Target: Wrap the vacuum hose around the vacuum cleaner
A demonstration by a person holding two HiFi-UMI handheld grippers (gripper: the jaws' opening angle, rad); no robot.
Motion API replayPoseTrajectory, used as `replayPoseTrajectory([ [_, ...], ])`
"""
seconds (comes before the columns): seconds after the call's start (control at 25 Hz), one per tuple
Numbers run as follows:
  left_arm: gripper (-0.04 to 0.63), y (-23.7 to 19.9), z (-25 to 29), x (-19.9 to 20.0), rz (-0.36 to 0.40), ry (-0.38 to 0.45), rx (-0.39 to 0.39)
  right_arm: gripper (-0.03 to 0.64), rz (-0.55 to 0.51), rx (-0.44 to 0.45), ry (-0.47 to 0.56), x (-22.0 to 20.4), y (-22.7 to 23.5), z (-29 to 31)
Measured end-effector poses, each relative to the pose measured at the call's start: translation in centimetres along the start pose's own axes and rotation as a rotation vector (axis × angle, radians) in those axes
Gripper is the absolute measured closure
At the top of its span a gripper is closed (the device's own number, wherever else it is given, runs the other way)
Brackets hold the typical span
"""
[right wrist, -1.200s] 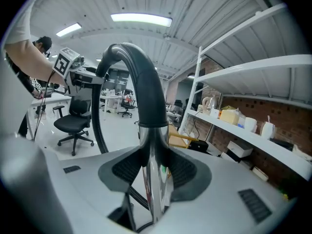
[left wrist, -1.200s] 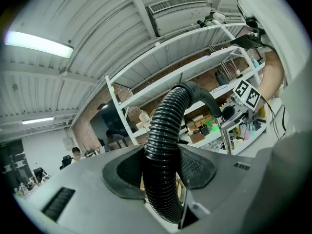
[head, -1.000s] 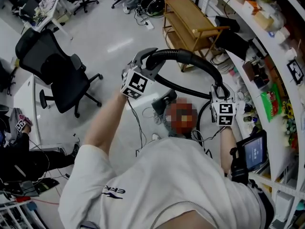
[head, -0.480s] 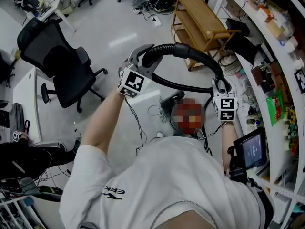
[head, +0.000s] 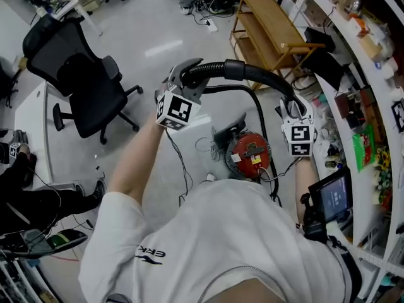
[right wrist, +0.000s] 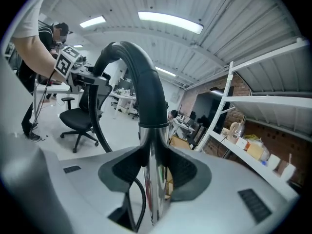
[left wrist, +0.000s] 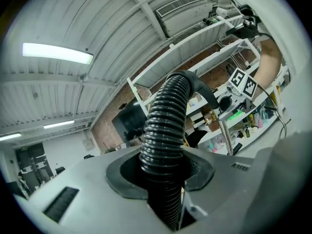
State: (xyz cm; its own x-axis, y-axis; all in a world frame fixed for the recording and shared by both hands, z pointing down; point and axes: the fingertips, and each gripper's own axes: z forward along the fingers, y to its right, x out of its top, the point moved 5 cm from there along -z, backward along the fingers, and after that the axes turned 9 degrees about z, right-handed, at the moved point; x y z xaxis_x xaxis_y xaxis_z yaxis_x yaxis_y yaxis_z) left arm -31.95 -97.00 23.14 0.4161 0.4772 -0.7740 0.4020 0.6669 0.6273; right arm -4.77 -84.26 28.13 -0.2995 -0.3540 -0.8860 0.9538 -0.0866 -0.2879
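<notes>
The pale grey floor (head: 145,55) carries a black wheeled office chair (head: 76,68) at the left and a low wooden rack (head: 268,33) further off. White curved shelving (head: 353,74), crowded with small goods, runs down the right.

Between the person's arms the red, round canister vacuum cleaner (head: 250,153) sits on the floor. The black ribbed plastic hose (head: 252,74) arches high above it, not yet laid around its body.

The left gripper (head: 184,77) has just been closing its jaws, and they clamp the ribbed hose (left wrist: 165,130). The right gripper (head: 291,109) is closed on the chrome tube (right wrist: 153,179) below the hose's stiff curved end.

The springy arc may fight the wrap. If the ribs slide through the left gripper's pads, the loop could spring open. A hard pull could tip the canister or drag the loose cables (head: 201,149) beside it. The stiff end, swung wide, might strike the shelving.
</notes>
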Motion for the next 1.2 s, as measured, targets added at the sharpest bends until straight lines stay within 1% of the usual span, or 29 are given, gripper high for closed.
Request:
replayPoseTrajectory([
  [0.12,0.471,-0.5,-0.6,0.5,0.068,-0.009,0.011,0.445,0.026,0.027,-0.010,-0.3,-0.8,0.9],
  [0.2,0.477,-0.7,-1.4,0.3,0.116,-0.026,0.003,0.445,0.032,0.050,-0.017,-0.5,-1.5,1.4],
  [0.24,0.480,-0.8,-2.0,0.2,0.127,-0.035,-0.005,0.445,0.032,0.063,-0.020,-0.5,-1.9,1.6],
  [0.32,0.486,-0.6,-3.1,-0.3,0.120,-0.057,-0.026,0.445,0.028,0.094,-0.023,-0.7,-2.7,1.9],
  [0.52,0.492,1.2,-6.4,-2.3,0.041,-0.134,-0.046,0.445,0.004,0.170,-0.034,-1.5,-4.9,2.1],
  [0.68,0.497,3.6,-8.7,-2.4,0.029,-0.154,-0.053,0.445,-0.023,0.198,-0.038,-2.4,-5.8,1.5],
  [0.8,0.500,5.4,-9.8,-1.7,0.043,-0.165,-0.066,0.445,-0.034,0.207,-0.031,-3.0,-5.9,0.6],
  [1.0,0.500,8.6,-11.6,0.6,0.066,-0.195,-0.080,0.445,-0.048,0.225,-0.015,-4.3,-5.2,-1.3],
  [1.2,0.499,12.0,-12.8,3.0,0.056,-0.241,-0.102,0.446,-0.059,0.260,-0.005,-5.9,-4.1,-3.4],
])
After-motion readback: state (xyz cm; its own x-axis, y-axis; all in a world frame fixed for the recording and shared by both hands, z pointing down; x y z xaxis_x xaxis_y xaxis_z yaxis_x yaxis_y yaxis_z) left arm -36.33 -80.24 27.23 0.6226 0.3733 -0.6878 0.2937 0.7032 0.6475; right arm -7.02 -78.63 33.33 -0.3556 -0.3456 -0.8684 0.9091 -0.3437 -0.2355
